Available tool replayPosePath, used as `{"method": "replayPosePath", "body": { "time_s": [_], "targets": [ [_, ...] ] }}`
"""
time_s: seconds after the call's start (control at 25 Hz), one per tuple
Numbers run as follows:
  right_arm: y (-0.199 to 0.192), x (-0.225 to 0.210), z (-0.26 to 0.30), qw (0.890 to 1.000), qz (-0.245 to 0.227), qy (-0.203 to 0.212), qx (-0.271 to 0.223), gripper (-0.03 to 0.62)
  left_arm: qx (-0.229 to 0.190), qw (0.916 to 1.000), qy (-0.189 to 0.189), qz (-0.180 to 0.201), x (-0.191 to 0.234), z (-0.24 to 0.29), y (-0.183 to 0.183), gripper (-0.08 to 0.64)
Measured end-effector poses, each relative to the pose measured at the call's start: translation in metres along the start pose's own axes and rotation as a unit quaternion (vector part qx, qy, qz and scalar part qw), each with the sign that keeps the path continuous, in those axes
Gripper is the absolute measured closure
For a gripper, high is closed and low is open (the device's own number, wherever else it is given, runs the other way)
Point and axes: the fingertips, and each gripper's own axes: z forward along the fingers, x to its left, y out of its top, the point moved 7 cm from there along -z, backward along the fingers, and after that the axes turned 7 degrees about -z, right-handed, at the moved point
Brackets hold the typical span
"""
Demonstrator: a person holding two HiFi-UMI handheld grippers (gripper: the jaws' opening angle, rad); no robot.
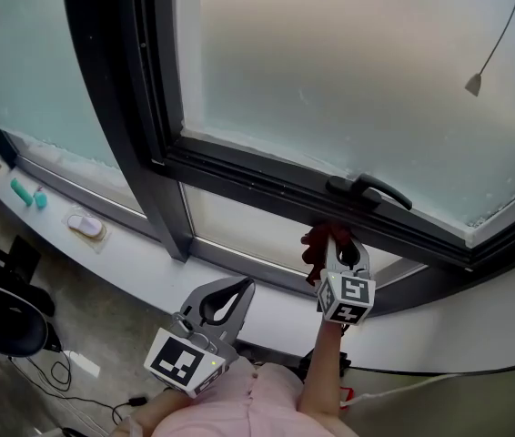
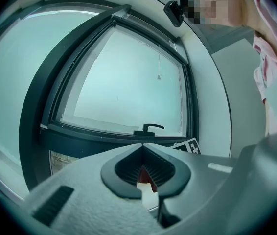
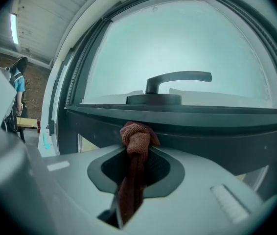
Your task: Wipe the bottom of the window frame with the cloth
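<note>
Pinching soft, limp cloth (image 3: 135, 140) mid-bunch in my right tool (image 1: 335, 237), wad at window frame (image 1: 267, 186) bottom; left tool (image 1: 246, 286) pressed together.

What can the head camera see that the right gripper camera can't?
Only the head view shows the left gripper, shut and empty, and two teal things on the sill. Only the right gripper view shows a person standing far off. Both show the red cloth clamped in the right gripper below the window handle.
</note>
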Motion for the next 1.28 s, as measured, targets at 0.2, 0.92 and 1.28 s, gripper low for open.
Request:
{"method": "replayPosePath", "body": {
  "time_s": [0.2,0.92,1.28],
  "targets": [
    [-0.007,-0.02,-0.021,0.999,0.043,-0.011,0.009,0.526,-0.002,0.9999,-0.014,-0.003,-0.006,0.001,0.001,0.561],
    [0.004,-0.09,-0.155,0.983,0.082,-0.16,-0.048,0.526,0.013,0.9962,-0.076,-0.041,-0.019,0.012,-0.025,0.561],
    [0.065,-0.081,-0.139,0.985,0.005,-0.126,-0.114,0.526,0.003,0.9987,-0.028,-0.042,-0.013,0.002,-0.029,0.561]
  ]
}}
